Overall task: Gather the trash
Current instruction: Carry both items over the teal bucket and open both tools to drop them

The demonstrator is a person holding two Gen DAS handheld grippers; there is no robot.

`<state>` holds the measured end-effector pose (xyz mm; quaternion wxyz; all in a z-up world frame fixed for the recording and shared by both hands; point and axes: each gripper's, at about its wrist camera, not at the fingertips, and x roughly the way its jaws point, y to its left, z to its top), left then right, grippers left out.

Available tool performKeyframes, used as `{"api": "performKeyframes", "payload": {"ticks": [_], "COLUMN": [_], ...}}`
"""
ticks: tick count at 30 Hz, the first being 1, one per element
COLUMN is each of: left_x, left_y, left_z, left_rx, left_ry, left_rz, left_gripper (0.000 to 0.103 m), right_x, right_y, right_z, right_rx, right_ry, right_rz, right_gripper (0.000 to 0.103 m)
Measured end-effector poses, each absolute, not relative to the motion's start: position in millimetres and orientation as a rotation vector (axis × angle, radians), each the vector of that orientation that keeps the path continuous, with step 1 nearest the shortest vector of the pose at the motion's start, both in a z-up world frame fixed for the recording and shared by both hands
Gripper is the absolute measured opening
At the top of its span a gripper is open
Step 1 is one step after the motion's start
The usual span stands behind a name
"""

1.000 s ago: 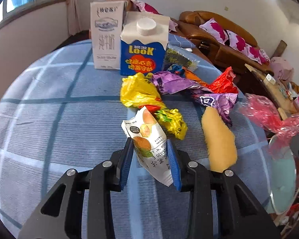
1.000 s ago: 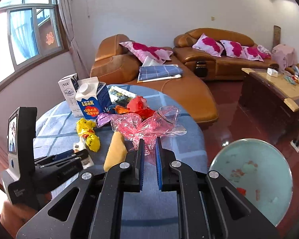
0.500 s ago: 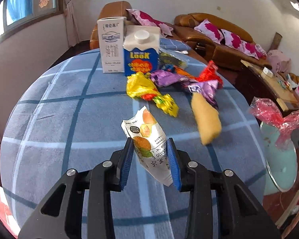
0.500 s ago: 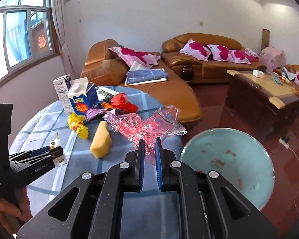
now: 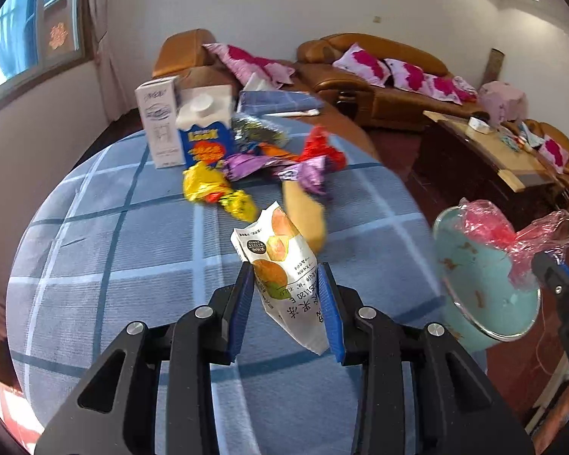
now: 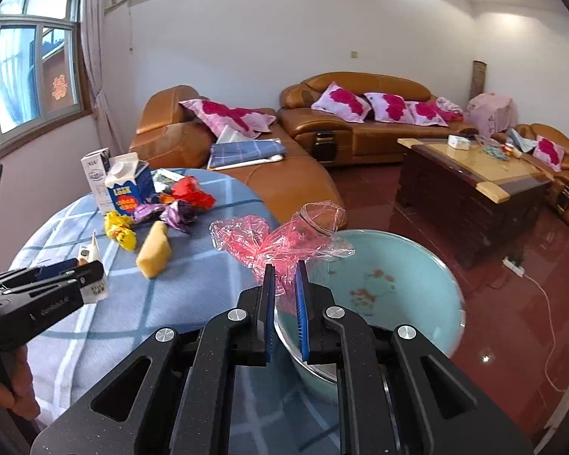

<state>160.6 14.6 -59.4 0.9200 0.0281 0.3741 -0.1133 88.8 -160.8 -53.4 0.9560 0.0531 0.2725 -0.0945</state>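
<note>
**Clerk:** Left wrist view, item one: the left gripper (image 5: 286, 303) was clenched on a white snack packet (image 5: 284, 265) printed with fruit, held clear above the blue checked tablecloth (image 5: 113, 250). Item two: the right gripper (image 6: 284, 295) had its jaws pinched tight on a crumpled pink plastic film (image 6: 277, 239), which hung over the rim of the pale green basin (image 6: 398, 288) standing just off the table edge.

**Checker:** Step in hand?

**Clerk:** By my reading, carrying: both pieces of trash were lifted and headed for the basin. The film looked nearly there; the next move called for bringing it fully over the bowl and releasing it, then swinging the packet across to the same place.

**Checker:** Count of what remained on the table?

**Clerk:** Cartons, two: one white carton (image 5: 159, 121), one blue carton (image 5: 206, 132) with a round cap, standing touching. Yellow wrapper (image 5: 212, 189), one. Purple wrappers (image 5: 284, 172), at least one, possibly two; blur prevented a firm count. Red wrapper (image 5: 320, 148), one. Yellow sponge (image 6: 153, 250), one. A dark foil packet (image 5: 256, 132) lay behind the blue carton, one.

**Checker:** Basins?

**Clerk:** One, with reddish specks inside.
</note>
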Motion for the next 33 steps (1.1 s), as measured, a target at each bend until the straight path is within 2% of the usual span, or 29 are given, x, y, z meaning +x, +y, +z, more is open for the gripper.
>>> {"api": "performKeyframes", "payload": {"ticks": [16,33], "left_x": [126,130], "left_y": [-44,-95], "left_z": [-55,-65], "left_rx": [0.164,0.214], "left_ry": [0.735,0.742], "left_rz": [-0.312,-0.393], "left_gripper": [0.035,0.035], "right_x": [51,51], "right_y": [-199,-229], "right_z": [-62,-71], "right_rx": [0.148,0.172], "right_ry": [0.528,0.526], "right_rz": [-0.275,-0.357], "right_gripper": [0.011,0.011]}}
